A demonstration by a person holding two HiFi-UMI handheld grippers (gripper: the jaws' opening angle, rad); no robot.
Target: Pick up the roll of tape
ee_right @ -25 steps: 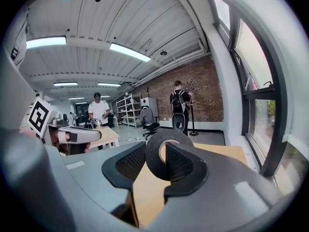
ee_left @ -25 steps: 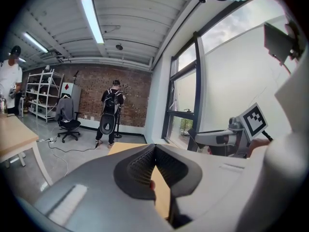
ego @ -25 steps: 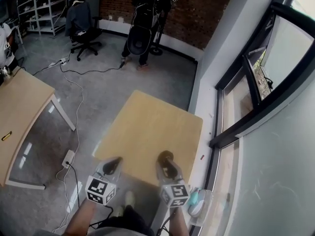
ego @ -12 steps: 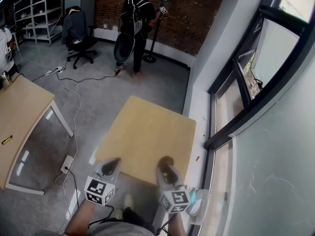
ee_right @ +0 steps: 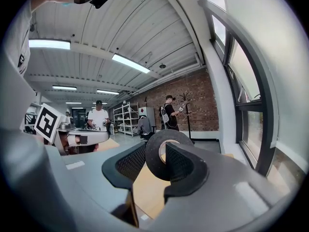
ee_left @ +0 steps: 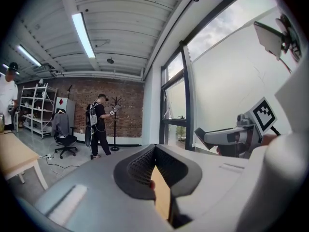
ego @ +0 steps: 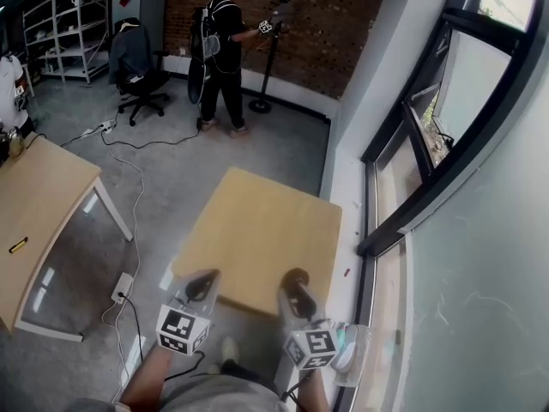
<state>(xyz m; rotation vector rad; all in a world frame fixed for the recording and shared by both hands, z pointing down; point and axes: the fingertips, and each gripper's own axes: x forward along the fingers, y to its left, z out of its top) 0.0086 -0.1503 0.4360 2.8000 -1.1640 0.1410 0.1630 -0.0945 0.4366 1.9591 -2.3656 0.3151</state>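
My right gripper (ego: 296, 283) is held over the near edge of the light wooden table (ego: 257, 226), shut on a black roll of tape (ee_right: 163, 154). The roll stands upright between its pads, and its pale inner core shows through the hole. In the head view the roll is only a dark lump (ego: 294, 276) at the jaw tips. My left gripper (ego: 201, 285) hovers level with it at the table's near left corner. Its jaws (ee_left: 155, 150) meet at the tips with nothing in them. The tabletop itself is bare.
A second wooden table (ego: 34, 204) stands at the left. A cable and power strip (ego: 122, 287) lie on the grey floor between the tables. The window wall (ego: 412, 170) runs close along the right. At the back are a person (ego: 219, 54), an office chair (ego: 133, 63) and shelving.
Both grippers have risen a little at the near table edge, the roll still in the right one. The person at the back has walked left toward the coat stand.
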